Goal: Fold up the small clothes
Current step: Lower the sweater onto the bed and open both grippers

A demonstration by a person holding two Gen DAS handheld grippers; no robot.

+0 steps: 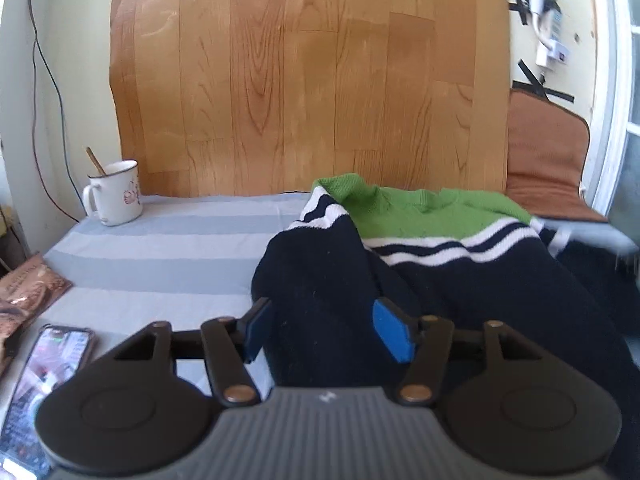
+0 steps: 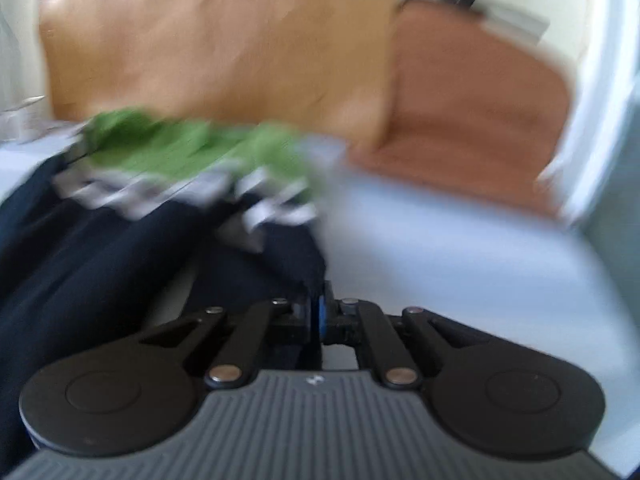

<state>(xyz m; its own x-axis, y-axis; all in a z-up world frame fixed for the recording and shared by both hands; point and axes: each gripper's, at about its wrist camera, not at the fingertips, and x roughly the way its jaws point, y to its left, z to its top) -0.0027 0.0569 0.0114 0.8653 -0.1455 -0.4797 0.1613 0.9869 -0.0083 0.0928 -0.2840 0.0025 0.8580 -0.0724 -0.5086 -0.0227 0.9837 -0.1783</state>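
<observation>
A small knit sweater (image 1: 440, 272), navy with a green top and white stripes, lies rumpled on the grey striped cloth (image 1: 160, 248). My left gripper (image 1: 320, 328) is open, its blue pads on either side of a navy fold near the sweater's left edge. In the blurred right wrist view my right gripper (image 2: 318, 312) is shut on the navy edge of the sweater (image 2: 120, 232), at its right side. The right gripper shows faintly at the right edge of the left wrist view (image 1: 624, 256).
A white mug (image 1: 116, 194) with a stick in it stands at the back left. A phone (image 1: 44, 384) and a brown packet (image 1: 28, 292) lie at the left. A wood-pattern board (image 1: 304, 80) stands behind. A brown cushion (image 1: 548, 160) is at the right.
</observation>
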